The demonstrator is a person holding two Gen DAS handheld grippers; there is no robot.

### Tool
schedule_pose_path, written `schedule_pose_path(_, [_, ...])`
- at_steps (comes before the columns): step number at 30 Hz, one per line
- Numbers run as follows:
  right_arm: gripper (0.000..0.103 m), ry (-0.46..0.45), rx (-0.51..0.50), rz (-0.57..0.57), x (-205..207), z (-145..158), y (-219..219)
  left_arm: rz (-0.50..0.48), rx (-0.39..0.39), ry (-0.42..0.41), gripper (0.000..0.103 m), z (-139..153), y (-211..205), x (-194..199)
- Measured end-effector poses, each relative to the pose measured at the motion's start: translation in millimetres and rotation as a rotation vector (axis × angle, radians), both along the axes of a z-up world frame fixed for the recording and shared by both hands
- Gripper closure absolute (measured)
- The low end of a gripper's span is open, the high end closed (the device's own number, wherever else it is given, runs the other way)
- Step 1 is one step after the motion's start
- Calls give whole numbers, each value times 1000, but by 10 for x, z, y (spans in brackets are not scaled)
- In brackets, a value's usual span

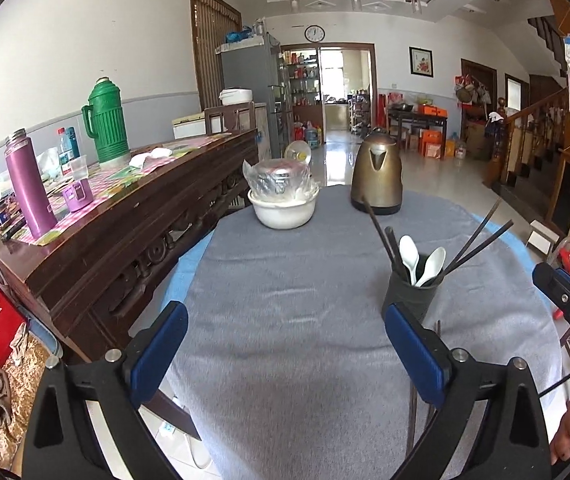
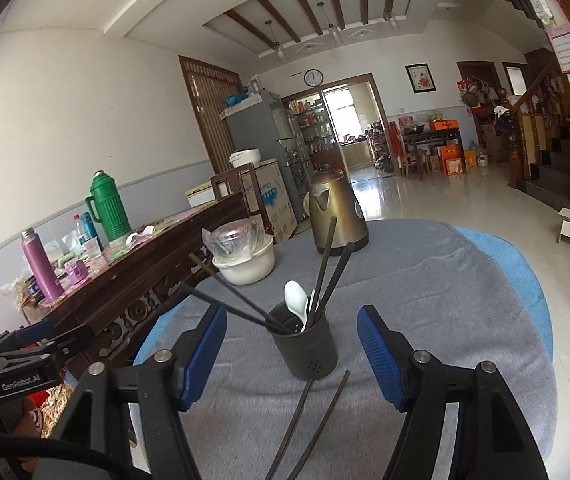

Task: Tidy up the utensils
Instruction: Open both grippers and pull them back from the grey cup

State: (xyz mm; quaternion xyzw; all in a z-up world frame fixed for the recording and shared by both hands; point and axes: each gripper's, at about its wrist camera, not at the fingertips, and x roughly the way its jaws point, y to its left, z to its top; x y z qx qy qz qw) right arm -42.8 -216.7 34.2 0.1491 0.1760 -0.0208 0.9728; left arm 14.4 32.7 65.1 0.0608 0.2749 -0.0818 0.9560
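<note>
Round table under a grey cloth point(image 1: 293, 320), big living room behind it.

Dark utensil holder point(image 2: 305, 346) stands upright on the cloth, near side of the table. Inside it: white spoons point(image 1: 409, 258) and several dark chopsticks point(image 2: 327, 256), fanned out and leaning over the rim. Two loose chopsticks point(image 2: 305, 420) lie flat on the cloth just in front of the holder, roughly parallel, running toward the right wrist camera.

Right gripper point(image 2: 291, 354): jaws apart, pads not touching anything. Holder sits between and just beyond the fingertips; loose pair lies on the cloth below the gap.

Left gripper point(image 1: 285, 348): jaws spread wide, only bare cloth between them. Holder is just past its right finger. Loose chopsticks partly hidden behind that finger.

Further out on the table: white bowl point(image 1: 283, 210) with plastic-wrapped contents on top, and a bronze electric kettle point(image 1: 377, 176), both at the far edge, well apart from the holder.

Wooden sideboard point(image 1: 133, 216) to the left of the table carries a green thermos jug point(image 1: 105, 120) and a purple flask point(image 1: 29, 184) among small clutter.
</note>
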Motion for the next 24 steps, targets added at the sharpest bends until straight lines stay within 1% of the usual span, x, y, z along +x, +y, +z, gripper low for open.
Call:
schedule_pose_path(4, [32, 13, 19, 15, -43, -52, -22, 11, 1, 7, 4, -41, -27, -13])
schedule_pose_path(14, [34, 26, 60, -4, -119, -145, -166, 16, 32, 13, 4, -109, -140, -63])
schedule_pose_path(16, [43, 32, 72, 5, -111, -161, -168, 14, 41, 14, 4, -119, -163, -74])
schedule_pose_path(17, [46, 39, 72, 10, -100, -171, -164, 13, 44, 15, 4, -122, -173, -72])
schedule_pose_path(19, [57, 56, 68, 19, -71, -189, -144, 13, 46, 17, 4, -132, -190, -80])
schedule_pose_path(21, [62, 68, 76, 28, -48, -219, -146, 14, 44, 22, 4, -144, -197, -82])
schedule_pose_path(24, [63, 81, 85, 31, -32, -258, -158, 15, 45, 28, 4, -156, -191, -76])
